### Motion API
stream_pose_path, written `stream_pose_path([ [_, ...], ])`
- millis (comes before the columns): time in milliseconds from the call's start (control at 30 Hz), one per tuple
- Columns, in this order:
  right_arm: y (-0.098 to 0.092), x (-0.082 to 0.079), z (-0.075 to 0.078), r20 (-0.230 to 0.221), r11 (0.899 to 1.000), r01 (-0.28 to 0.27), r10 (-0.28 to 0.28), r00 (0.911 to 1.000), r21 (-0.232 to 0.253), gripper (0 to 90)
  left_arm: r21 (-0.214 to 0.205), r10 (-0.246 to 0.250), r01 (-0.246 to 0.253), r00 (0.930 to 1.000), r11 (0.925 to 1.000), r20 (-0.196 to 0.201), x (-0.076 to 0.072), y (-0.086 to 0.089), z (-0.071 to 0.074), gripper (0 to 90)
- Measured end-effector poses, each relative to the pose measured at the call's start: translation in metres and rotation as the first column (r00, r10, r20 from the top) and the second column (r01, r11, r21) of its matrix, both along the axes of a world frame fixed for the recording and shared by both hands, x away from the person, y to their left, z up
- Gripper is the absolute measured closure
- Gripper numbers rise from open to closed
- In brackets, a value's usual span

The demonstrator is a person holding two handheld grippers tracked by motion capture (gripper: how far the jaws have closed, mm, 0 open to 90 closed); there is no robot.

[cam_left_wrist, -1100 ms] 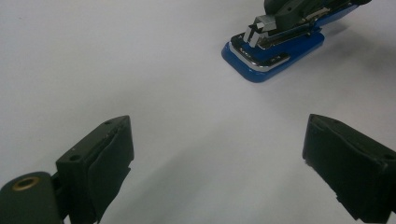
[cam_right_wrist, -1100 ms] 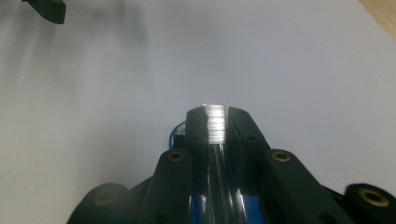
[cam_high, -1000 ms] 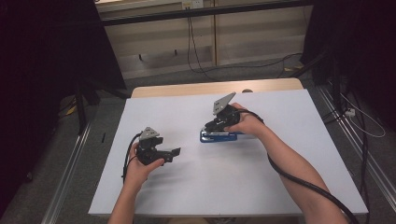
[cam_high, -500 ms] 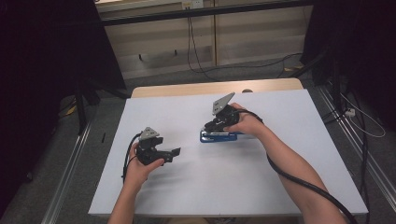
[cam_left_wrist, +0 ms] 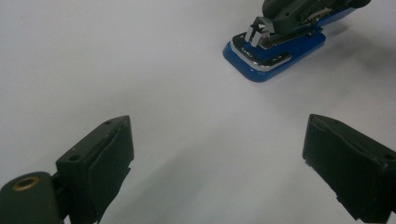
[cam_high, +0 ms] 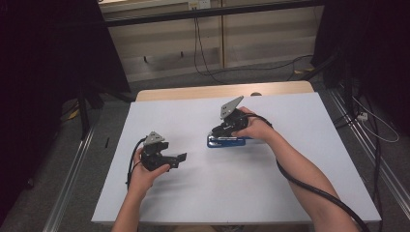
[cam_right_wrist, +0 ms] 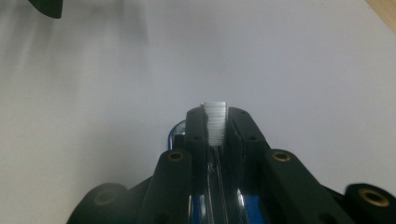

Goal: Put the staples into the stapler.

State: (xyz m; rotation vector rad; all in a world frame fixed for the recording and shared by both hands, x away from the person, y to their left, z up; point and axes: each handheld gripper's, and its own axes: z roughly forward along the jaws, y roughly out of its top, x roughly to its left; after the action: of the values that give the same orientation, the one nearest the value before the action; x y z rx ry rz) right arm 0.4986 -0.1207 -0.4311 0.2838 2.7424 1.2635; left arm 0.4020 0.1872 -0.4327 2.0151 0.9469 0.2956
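Note:
A blue stapler [cam_high: 227,142] lies on the white table [cam_high: 290,188], a little right of the middle; its chrome top [cam_left_wrist: 266,55] is seen in the left gripper view. My right gripper [cam_high: 220,130] hovers directly over it, tilted down, and is shut on a short silver strip of staples [cam_right_wrist: 215,114]. The stapler's blue base and metal channel [cam_right_wrist: 215,200] lie just beneath those jaws. My left gripper [cam_high: 181,157] rests low over the table at the left, aimed at the stapler. Its jaws [cam_left_wrist: 217,135] are open, with bare table between them.
A wooden strip [cam_high: 217,92] runs along the table's far edge. Metal rails [cam_high: 72,174] flank both sides of the table, and cables [cam_high: 372,121] lie on the floor to the right. A thick black cable [cam_high: 309,186] trails beside the right forearm.

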Motion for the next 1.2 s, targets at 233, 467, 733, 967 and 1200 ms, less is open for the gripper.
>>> stream_pose_path([
  [233, 0.0001, 0.0003, 0.0015, -0.002, 1.0, -0.003, 0.003, 1.0, 0.001, 79.3, -0.003, 0.0, 0.0, 1.0, 1.0, 0.001, 0.0, 0.0002, 0.0, 9.0],
  [467, 0.002, -0.0004, 0.0012, -0.008, 1.0, -0.002, 0.002, 1.0, -0.004, 79.3, -0.002, 0.001, -0.001, 1.0, 1.0, 0.0, -0.0005, 0.0006, 0.0005, 9.1],
  [733, -0.0019, 0.0014, 0.0034, -0.02, 1.0, 0.009, -0.009, 0.9998, 0.011, 79.3, -0.004, 0.0, 0.0, 1.0, 1.0, 0.001, -0.0004, 0.0007, 0.0002, 9.1],
  [967, -0.0016, 0.0015, 0.001, -0.02, 1.0, 0.003, -0.003, 0.9998, -0.008, 79.3, -0.006, 0.003, -0.003, 1.0, 1.0, -0.001, -0.0003, 0.0002, -0.0002, 9.1],
  [1200, -0.0015, 0.0025, -0.0001, -0.027, 1.0, -0.002, 0.002, 0.9996, -0.005, 79.3, -0.006, 0.002, -0.002, 1.0, 1.0, -0.003, -0.0006, 0.0001, -0.0005, 9.1],
])
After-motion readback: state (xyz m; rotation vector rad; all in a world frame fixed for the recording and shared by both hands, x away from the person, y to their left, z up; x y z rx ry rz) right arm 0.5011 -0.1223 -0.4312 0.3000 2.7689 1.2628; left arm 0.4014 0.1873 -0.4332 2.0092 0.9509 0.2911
